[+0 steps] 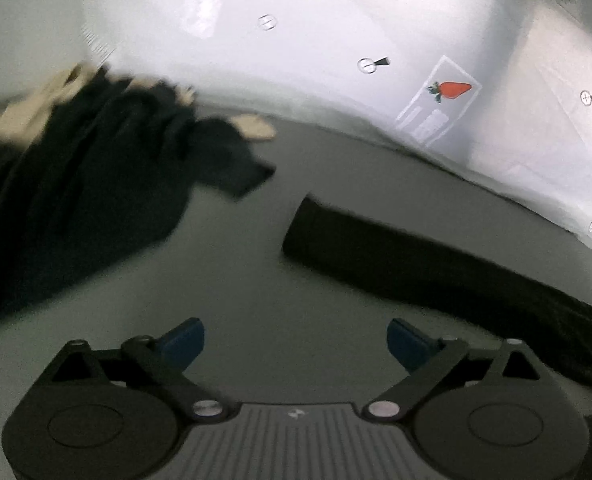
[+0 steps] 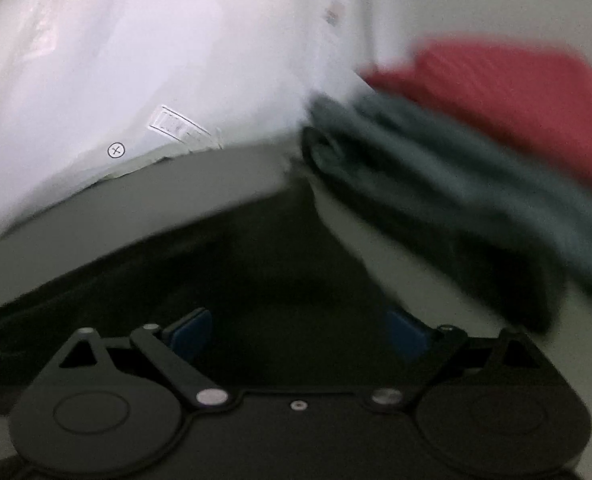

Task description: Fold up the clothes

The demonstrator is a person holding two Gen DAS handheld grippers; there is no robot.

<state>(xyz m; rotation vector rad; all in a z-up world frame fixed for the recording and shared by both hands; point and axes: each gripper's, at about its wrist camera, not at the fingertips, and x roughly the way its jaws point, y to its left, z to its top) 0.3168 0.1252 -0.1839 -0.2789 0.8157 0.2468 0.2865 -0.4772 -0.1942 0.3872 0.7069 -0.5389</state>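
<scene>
Left gripper (image 1: 296,344) jaws apart, empty

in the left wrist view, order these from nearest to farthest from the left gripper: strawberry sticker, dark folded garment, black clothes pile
1. dark folded garment, just ahead to the right of the open left gripper
2. black clothes pile, farther, left
3. strawberry sticker, on the white surface behind

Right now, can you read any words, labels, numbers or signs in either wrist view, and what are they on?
No legible words or numbers.
Strawberry label on the white plastic sheet: red strawberry picture; the print under it is too blurred to read.
Circled marks on the sheet: symbols only, no letters.
Boxed print in the right wrist view: blurred, unreadable.
Small emblem on the left hand-held gripper's body: unreadable.
</scene>
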